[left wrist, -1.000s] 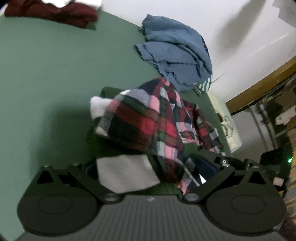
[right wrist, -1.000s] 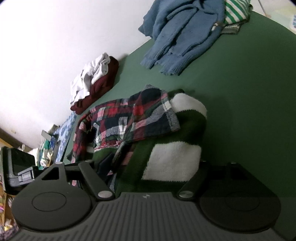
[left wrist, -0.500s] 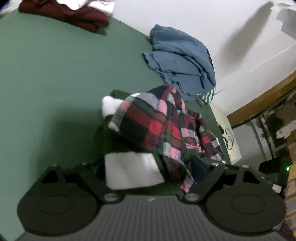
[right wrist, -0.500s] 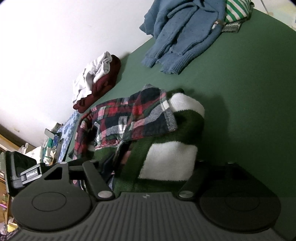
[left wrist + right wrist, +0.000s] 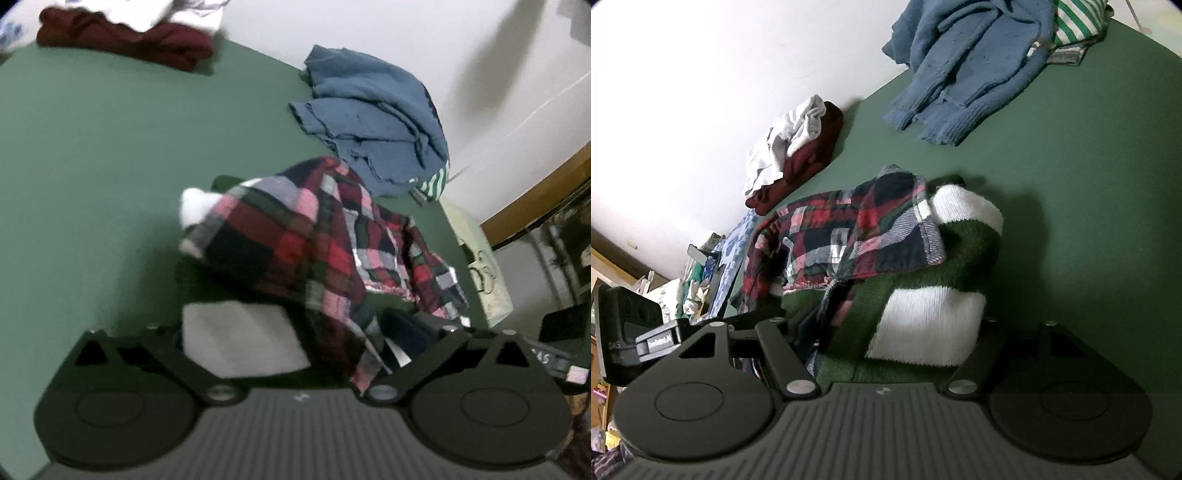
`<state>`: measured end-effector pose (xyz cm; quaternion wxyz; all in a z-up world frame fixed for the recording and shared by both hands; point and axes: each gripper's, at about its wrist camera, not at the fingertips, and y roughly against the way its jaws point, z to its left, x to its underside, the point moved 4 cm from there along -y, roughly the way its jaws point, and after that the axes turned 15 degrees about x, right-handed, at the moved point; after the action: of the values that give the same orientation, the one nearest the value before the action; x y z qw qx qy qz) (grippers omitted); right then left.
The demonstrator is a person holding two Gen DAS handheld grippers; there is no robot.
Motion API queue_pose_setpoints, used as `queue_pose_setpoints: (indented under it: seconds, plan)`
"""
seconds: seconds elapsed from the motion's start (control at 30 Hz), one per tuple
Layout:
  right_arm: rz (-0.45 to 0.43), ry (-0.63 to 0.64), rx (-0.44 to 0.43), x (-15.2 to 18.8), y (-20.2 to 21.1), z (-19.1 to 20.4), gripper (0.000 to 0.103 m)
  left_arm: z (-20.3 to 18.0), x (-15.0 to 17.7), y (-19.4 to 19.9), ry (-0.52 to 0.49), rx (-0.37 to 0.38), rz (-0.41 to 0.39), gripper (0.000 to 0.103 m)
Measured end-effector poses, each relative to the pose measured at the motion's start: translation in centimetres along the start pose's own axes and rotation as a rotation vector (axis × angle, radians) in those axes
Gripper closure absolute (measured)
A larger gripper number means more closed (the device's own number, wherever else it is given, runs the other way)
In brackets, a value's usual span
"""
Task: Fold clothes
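Green surface (image 5: 1089, 177): plaid shirt (image 5: 864, 229) atop green-and-white knit (image 5: 931, 317) at six o'clock; left gripper (image 5: 299, 332) jaws opening around knit, right gripper (image 5: 882, 332) jaws wide astride it; lift evenly.

Left wrist view blurred throughout; plaid shirt (image 5: 314, 251) checks smeared, weave unreadable. Fingertips of left gripper (image 5: 295, 343) hidden behind the green-and-white sweater (image 5: 240, 343) and shirt hem; pad contact cannot be told. Same for right gripper (image 5: 882, 328): finger ends buried under the sweater (image 5: 931, 321) fold. Maroon garment (image 5: 125, 37) at the far edge of the green surface (image 5: 92, 147), white cloth (image 5: 147, 11) on it cut off by the top edge. Striped cloth (image 5: 1075, 18) mostly under the blue sweater (image 5: 967, 66). Label on the black device (image 5: 657, 341) too small to read.
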<state>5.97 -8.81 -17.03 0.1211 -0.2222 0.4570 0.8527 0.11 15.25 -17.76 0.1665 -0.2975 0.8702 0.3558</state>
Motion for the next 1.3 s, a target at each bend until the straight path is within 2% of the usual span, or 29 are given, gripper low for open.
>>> queue_pose_setpoints:
  seconds: [0.47, 0.67, 0.73, 0.9, 1.3]
  plan:
    - [0.010, -0.011, -0.047, -0.1, 0.0, -0.5, 0.029, 0.2, 0.2, 0.1, 0.008, 0.007, -0.016, 0.001]
    - [0.024, -0.025, -0.032, -0.3, 0.1, -0.5, 0.036, 0.0, 0.5, 0.6, 0.011, -0.008, -0.037, 0.012]
    - [0.016, -0.034, -0.033, -0.3, 0.3, -0.5, 0.041, 0.1, 0.5, 1.1, 0.024, -0.003, -0.053, 0.022]
    - [-0.015, 0.003, -0.013, -0.5, 0.9, 0.3, 0.046, 0.0, 0.3, 1.9, 0.017, -0.018, -0.066, 0.041]
    - [-0.050, -0.018, -0.041, -0.7, 2.0, 0.6, 0.050, -1.1, -0.1, 3.0, 0.014, -0.004, -0.102, 0.048]
